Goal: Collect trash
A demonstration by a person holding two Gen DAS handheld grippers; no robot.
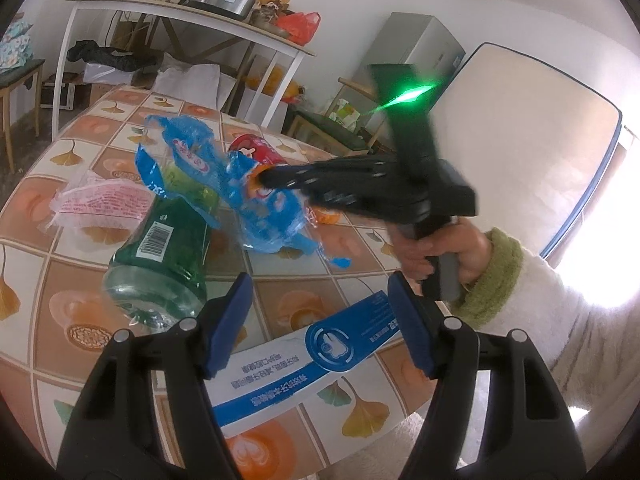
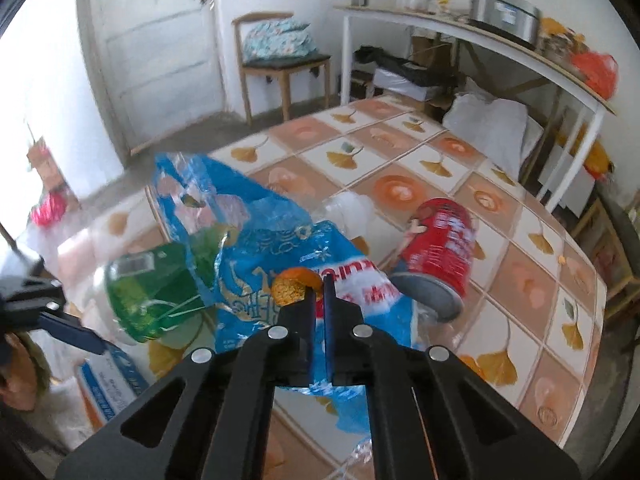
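Observation:
My right gripper (image 2: 319,286) is shut on a crumpled blue plastic wrapper (image 2: 256,248) and holds it above the tiled table; the same gripper (image 1: 266,178) and wrapper (image 1: 240,184) show in the left wrist view. My left gripper (image 1: 320,304) is open and empty, hovering over a white and blue toothpaste box (image 1: 304,364) at the table's near edge. A green plastic bottle (image 1: 168,252) lies on its side beside the wrapper. A red can (image 2: 440,244) lies on its side behind it. A pink wrapper (image 1: 100,204) lies to the left.
The table (image 2: 520,280) has an orange and white leaf-pattern cloth. A white shelf table (image 1: 180,12) with pots and bags stands behind it. A wooden chair (image 2: 280,60) stands by the door. A grey fridge (image 1: 416,48) and a mattress (image 1: 520,140) stand at the right.

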